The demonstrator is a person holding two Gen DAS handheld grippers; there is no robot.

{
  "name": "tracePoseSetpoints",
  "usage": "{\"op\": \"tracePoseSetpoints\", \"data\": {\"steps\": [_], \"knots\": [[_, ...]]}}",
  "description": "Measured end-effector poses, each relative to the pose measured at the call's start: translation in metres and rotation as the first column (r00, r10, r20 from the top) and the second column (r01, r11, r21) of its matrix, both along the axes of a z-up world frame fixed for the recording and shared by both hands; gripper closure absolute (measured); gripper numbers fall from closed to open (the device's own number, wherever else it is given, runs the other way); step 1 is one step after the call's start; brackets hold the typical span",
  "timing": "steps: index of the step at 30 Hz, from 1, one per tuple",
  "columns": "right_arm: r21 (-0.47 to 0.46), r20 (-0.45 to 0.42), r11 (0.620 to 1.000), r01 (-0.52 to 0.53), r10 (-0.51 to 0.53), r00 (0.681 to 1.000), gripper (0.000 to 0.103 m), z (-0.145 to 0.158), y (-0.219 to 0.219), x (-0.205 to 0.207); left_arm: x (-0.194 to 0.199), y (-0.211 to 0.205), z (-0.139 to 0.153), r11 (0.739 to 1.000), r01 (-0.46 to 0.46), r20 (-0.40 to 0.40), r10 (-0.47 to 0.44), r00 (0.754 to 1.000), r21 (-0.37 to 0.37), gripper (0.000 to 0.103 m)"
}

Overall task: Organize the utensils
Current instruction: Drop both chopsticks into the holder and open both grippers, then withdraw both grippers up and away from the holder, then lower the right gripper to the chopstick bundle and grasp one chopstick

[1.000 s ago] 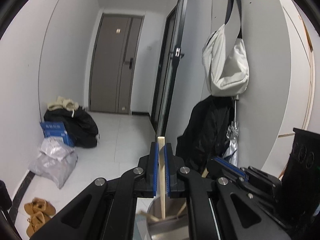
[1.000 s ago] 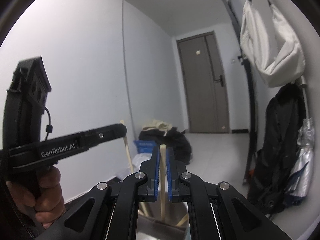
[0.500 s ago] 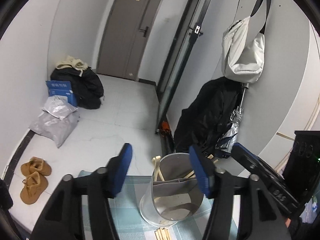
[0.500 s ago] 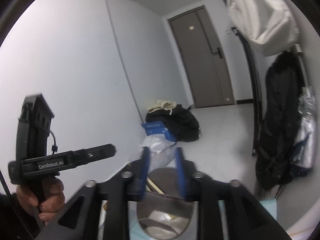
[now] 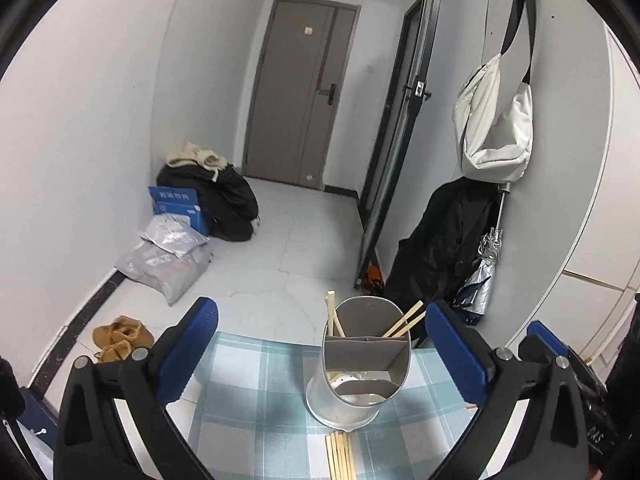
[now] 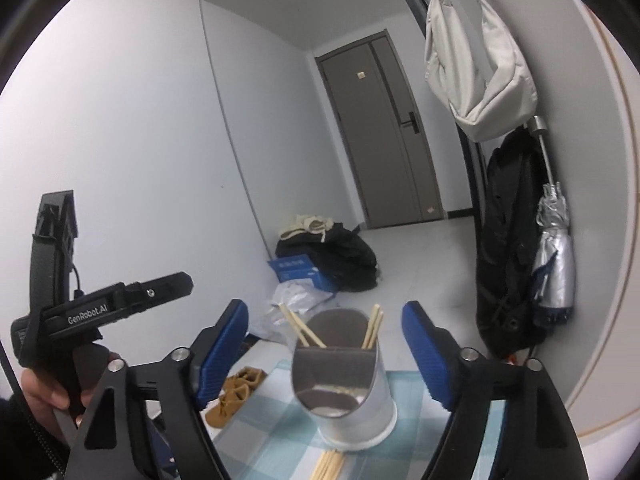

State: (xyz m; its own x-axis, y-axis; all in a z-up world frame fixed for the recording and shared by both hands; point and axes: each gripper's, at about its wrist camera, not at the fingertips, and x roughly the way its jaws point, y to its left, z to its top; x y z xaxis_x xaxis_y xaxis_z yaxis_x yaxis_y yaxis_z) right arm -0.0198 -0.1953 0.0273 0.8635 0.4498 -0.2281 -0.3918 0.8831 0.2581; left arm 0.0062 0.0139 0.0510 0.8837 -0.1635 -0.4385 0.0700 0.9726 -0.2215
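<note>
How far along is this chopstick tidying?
Partly done. Four chopsticks already stand in the metal holder. Nothing is in hand: both the left tongs and the right tongs have just been opening and are empty. A bundle of chopsticks waits on the checked cloth.

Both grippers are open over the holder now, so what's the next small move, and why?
Probably lower the left gripper to the loose chopsticks lying before the utensil holder: both grippers' jaws have just opened with nothing between them, and those sticks remain unsorted.

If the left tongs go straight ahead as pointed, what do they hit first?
Probably the metal utensil holder, which sits between the open left tongs on the checked cloth. Its chopsticks stick up there too; depth is unclear.
</note>
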Motion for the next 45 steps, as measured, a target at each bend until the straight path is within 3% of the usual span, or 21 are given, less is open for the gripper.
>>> {"op": "tracePoseSetpoints", "data": {"steps": [10,17,27,34,40,42,44,45], "knots": [[-0.025,-0.023,0.997,0.078,-0.079,0.997,0.004,-0.015,-0.006,-0.036,-0.023,-0.006,-0.011,0.998,-0.043,0.031,0.042,0.999,0.039,0.001],[-0.086,-0.081,0.989,0.118,-0.125,0.989,0.003,-0.038,-0.003,-0.047,-0.029,-0.011,-0.035,0.998,-0.03,0.002,0.03,1.0,0.061,0.001],[-0.174,-0.289,0.98,0.096,-0.144,0.946,0.003,-0.086,0.0,-0.03,-0.017,0.002,-0.089,0.998,-0.053,-0.124,0.055,0.991,0.024,0.001],[-0.242,-0.411,0.969,0.056,-0.155,0.898,0.004,-0.121,0.009,-0.013,-0.012,0.016,-0.107,0.997,-0.06,-0.158,0.066,0.985,0.045,0.001],[-0.295,-0.48,0.955,-0.019,-0.132,0.868,0.013,-0.144,0.032,0.002,-0.006,0.025,-0.108,0.998,-0.054,-0.159,0.057,0.986,0.025,0.001],[-0.318,-0.508,0.947,-0.043,-0.132,0.851,0.02,-0.153,0.042,0.009,-0.002,0.028,-0.11,0.998,-0.058,-0.17,0.061,0.984,0.021,0.001],[-0.328,-0.555,0.941,-0.082,-0.121,0.823,0.039,-0.163,0.05,0.017,0.003,0.031,-0.113,0.998,-0.063,-0.181,0.065,0.981,0.015,0.001],[-0.327,-0.573,0.94,-0.098,-0.115,0.811,0.042,-0.167,0.053,0.021,0.005,0.032,-0.114,0.998,-0.066,-0.186,0.068,0.98,0.016,0.001]]}}
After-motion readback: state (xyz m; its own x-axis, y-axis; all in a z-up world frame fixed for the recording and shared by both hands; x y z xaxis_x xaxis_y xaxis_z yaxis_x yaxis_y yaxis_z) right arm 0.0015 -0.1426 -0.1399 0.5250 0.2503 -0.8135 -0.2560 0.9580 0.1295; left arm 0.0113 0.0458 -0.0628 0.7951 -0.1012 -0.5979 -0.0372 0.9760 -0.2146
